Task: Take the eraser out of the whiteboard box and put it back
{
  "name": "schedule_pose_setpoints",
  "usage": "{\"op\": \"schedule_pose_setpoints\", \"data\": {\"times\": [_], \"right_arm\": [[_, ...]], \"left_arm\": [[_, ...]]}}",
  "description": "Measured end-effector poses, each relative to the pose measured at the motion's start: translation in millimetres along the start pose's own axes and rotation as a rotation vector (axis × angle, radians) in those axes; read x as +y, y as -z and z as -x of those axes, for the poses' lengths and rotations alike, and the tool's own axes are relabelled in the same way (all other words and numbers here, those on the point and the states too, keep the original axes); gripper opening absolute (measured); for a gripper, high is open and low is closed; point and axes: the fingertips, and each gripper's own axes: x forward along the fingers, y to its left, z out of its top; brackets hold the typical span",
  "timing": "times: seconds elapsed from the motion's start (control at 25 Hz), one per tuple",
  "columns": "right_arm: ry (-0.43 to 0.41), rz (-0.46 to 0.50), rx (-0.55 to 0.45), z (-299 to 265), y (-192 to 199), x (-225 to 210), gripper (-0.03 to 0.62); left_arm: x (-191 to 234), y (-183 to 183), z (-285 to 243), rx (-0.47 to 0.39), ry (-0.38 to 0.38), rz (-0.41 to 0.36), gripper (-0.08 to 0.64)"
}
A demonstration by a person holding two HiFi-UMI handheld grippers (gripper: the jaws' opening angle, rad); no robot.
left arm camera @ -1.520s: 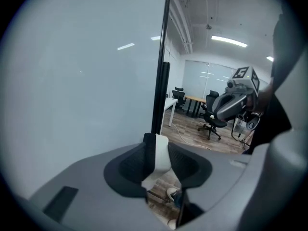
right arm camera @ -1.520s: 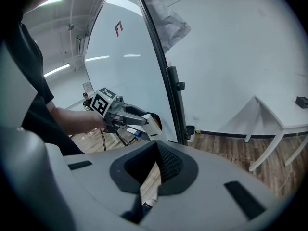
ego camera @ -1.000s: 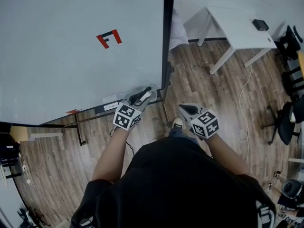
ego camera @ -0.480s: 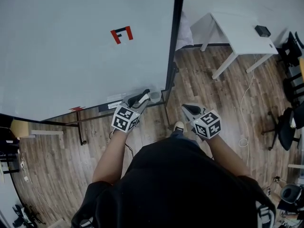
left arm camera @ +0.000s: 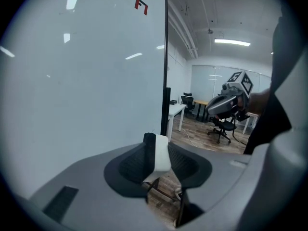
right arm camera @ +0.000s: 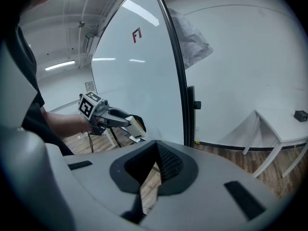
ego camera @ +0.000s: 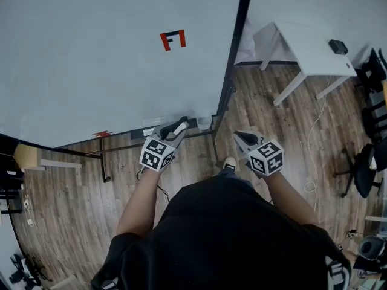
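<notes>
My left gripper [ego camera: 175, 128] is shut on the eraser [ego camera: 181, 126], a white block with a black felt side. It is held upright between the pads in the left gripper view [left arm camera: 161, 153]. A small clear box [ego camera: 204, 122] sits on the ledge at the whiteboard's [ego camera: 91, 59] lower right corner, a short way right of the eraser. The eraser is clear of the box. My right gripper [ego camera: 244, 139] hangs over the wood floor beside the board's black edge post [ego camera: 233, 71], jaws together with nothing between them. The right gripper view shows the left gripper [right arm camera: 130, 121] carrying the eraser [right arm camera: 136, 124].
A red and black mark [ego camera: 173, 39] is on the board. A white table [ego camera: 308, 41] stands at the right, with office chairs [ego camera: 363, 156] and a floor cable [ego camera: 311, 132] beyond. The board's stand leg [ego camera: 103, 162] reaches onto the floor at left.
My left gripper has drawn back to the left from the clear box with the eraser still in it. The head view has shifted. The right gripper has stayed put.
</notes>
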Motion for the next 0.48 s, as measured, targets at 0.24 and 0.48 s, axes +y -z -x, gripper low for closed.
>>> {"op": "schedule_pose_setpoints", "data": {"times": [0.24,0.48], "right_arm": [[-0.003,0.011,-0.005,-4.1,-5.0,11.4,-0.005],[-0.015,0.019,0.016,-9.7,-1.1,19.9,-0.005]], "left_arm": [[2.4,8.7,18.8,0.003,-0.009,0.007,0.150],[7.3,16.6,32.8,0.002,-0.021,0.005,0.150]]}}
